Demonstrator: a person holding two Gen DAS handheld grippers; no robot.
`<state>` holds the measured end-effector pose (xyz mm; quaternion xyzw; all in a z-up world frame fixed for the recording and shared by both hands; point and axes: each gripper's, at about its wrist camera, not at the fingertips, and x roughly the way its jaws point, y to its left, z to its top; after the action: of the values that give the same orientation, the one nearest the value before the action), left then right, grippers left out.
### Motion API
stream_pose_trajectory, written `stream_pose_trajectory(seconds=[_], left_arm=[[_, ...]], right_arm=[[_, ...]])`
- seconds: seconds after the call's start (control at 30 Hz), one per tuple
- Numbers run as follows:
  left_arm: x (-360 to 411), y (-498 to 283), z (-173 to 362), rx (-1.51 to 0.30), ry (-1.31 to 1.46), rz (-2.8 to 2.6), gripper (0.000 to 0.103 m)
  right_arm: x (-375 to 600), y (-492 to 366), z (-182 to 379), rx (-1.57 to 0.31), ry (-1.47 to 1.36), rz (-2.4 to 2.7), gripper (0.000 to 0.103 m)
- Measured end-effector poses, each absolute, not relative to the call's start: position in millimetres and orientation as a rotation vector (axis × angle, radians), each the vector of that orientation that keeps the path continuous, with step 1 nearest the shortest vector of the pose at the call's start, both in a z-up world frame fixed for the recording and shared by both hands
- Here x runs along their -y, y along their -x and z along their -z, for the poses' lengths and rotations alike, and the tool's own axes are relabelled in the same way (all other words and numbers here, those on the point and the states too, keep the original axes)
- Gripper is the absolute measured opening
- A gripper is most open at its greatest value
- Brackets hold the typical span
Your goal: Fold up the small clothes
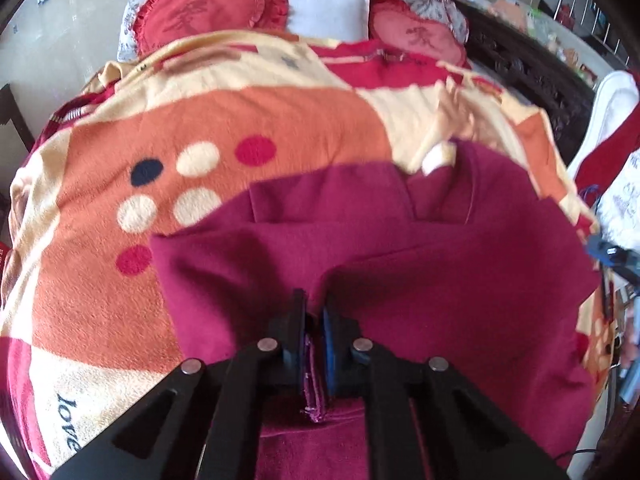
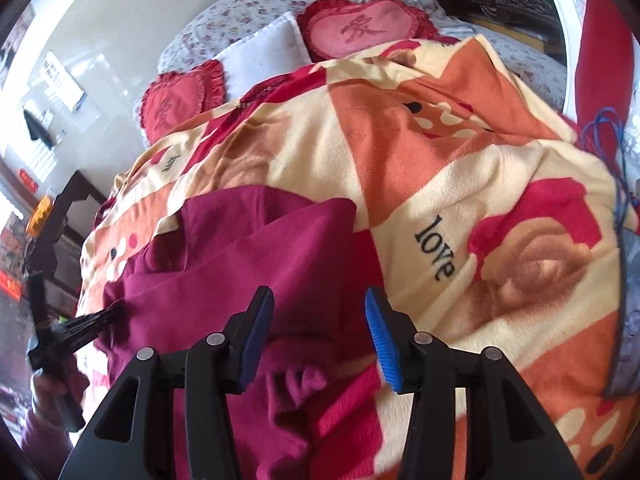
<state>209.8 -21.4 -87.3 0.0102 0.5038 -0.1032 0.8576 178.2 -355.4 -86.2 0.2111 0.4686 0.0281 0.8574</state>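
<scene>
A magenta garment (image 1: 400, 248) lies partly folded on the patterned blanket (image 1: 224, 120). My left gripper (image 1: 314, 312) is shut on a near edge of the garment, with fabric pinched between the pads. In the right wrist view the garment (image 2: 240, 248) lies at lower left, and the left gripper (image 2: 114, 314) shows at its left edge. My right gripper (image 2: 318, 328) is open and empty, just above the garment's near right edge, with blue pads (image 2: 380, 336) apart.
Two red heart cushions (image 1: 208, 12) and a white pillow (image 1: 328, 8) lie at the head of the bed. A dark carved headboard (image 1: 532, 64) runs along the right. A white and red cloth (image 1: 612, 128) hangs at far right. A blue cord (image 2: 612, 152) lies at the blanket's right edge.
</scene>
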Motion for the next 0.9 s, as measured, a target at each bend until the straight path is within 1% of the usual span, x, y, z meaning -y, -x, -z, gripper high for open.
stream_pose_trajectory(seconds=[0.13,0.17,0.2,0.27,0.37,0.4,0.47,0.53,0.57,0.6,0.63,0.7,0.73,0.77,0.8,0.87,0.9], left_arm=[[17.4,-210.4,69.8,-0.998,-0.067,0.176,0.007],[14.7,-211.9,68.5,-0.987,-0.066,0.157,0.007],[9.9,-215.3,69.2,-0.993,-0.041,0.151,0.007],[-0.3,-222.3,76.0,-1.025,0.016,0.138,0.007],[2.4,-228.2,99.0,-1.074,-0.018,0.099,0.009],[4.9,-229.6,106.5,-1.083,-0.037,0.078,0.015],[8.7,-231.3,114.0,-1.093,-0.049,0.058,0.015],[9.7,-229.2,109.5,-1.087,-0.039,0.06,0.023],[8.6,-226.8,106.7,-1.092,-0.026,0.072,0.035],[7.2,-223.7,103.1,-1.097,-0.001,0.09,0.047],[6.6,-219.7,101.1,-1.09,0.012,0.101,0.051],[8.1,-211.6,96.2,-1.058,0.001,0.098,0.062],[9.9,-208.4,95.6,-1.044,-0.015,0.087,0.065],[11.2,-205.2,96.6,-1.033,-0.032,0.076,0.071],[11.8,-203.7,100.5,-1.038,-0.044,0.071,0.073],[9.4,-203.1,107.3,-1.089,-0.043,0.066,0.073],[4.8,-202.6,107.5,-1.112,-0.024,0.071,0.072]], right_arm=[[360.7,-212.5,117.0,-1.049,-0.513,-0.058,0.031],[360.7,-216.7,121.7,-1.067,-0.536,-0.075,0.025],[360.5,-220.2,124.9,-1.068,-0.587,-0.122,0.0],[356.3,-220.6,117.1,-1.015,-0.598,-0.159,0.0],[337.3,-222.6,101.2,-0.959,-0.421,-0.127,0.0],[334.3,-226.1,103.9,-0.964,-0.398,-0.115,0.0],[329.7,-235.3,119.0,-1.011,-0.349,-0.083,0.0],[334.7,-233.7,118.9,-1.025,-0.37,-0.068,0.0],[337.6,-228.0,111.6,-1.013,-0.38,-0.059,0.004],[340.3,-221.4,103.8,-1.0,-0.384,-0.051,0.004],[341.7,-213.5,93.6,-0.982,-0.385,-0.044,0.004],[336.6,-197.1,79.2,-0.945,-0.378,-0.091,0.005],[329.5,-192.1,79.9,-0.959,-0.364,-0.132,0.005],[322.5,-192.3,84.5,-0.993,-0.345,-0.149,0.005],[316.3,-192.6,95.8,-1.044,-0.316,-0.143,0.005],[309.1,-198.8,125.2,-1.147,-0.258,-0.093,0.004],[309.7,-200.3,128.3,-1.16,-0.258,-0.095,0.005]])
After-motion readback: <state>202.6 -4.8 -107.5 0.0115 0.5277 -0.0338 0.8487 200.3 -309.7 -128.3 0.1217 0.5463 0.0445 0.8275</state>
